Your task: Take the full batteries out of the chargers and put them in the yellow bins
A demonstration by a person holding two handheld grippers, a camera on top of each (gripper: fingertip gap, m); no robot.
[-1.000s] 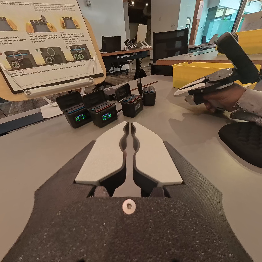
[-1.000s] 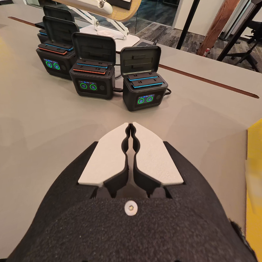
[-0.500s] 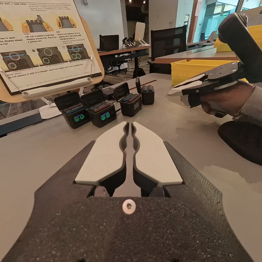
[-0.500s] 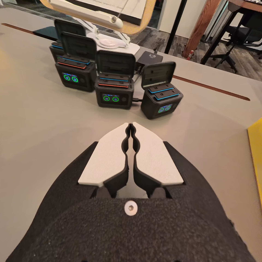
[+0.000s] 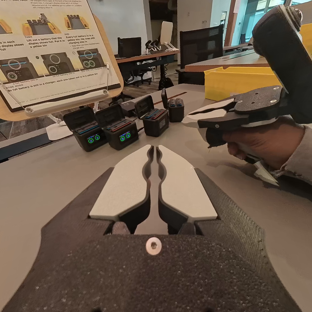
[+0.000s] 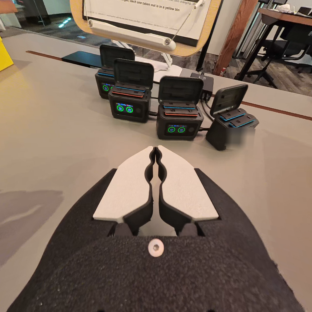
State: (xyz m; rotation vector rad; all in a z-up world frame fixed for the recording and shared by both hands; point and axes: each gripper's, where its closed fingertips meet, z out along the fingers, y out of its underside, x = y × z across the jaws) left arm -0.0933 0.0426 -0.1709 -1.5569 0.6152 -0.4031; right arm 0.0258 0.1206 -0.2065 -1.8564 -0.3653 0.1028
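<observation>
Four black chargers stand open in a row on the grey table, with blue- and orange-edged batteries in their slots. In the right wrist view they are the far-left charger point(image 6: 104, 86), the second point(image 6: 129, 108), the third point(image 6: 179, 125) and the right one point(image 6: 224, 133). Three screens show green rings. My right gripper point(image 6: 155, 148) is shut and empty, above the table short of the third charger. My left gripper point(image 5: 154, 147) is shut and empty, short of the chargers point(image 5: 121, 131). The right gripper point(image 5: 190, 118) also shows in the left wrist view, in a hand.
An instruction board point(image 5: 55, 55) on a white stand rises behind the chargers. A yellow bin point(image 5: 236, 84) stands at the back right in the left wrist view; another yellow bin's corner point(image 6: 5, 55) shows at the left edge of the right wrist view. A black power hub point(image 6: 202, 79) and cables lie behind the chargers. About 15 cm separates my left fingertips from my right. The far-left charger point(image 6: 104, 86) is about 25 cm from both grippers' fingertips. My left wrist view point(image 5: 89, 140) looks at it from another angle.
My right gripper has drawn back from the chargers, risen and swung, so the row now sits farther off and more to the right. My left gripper has barely moved.
</observation>
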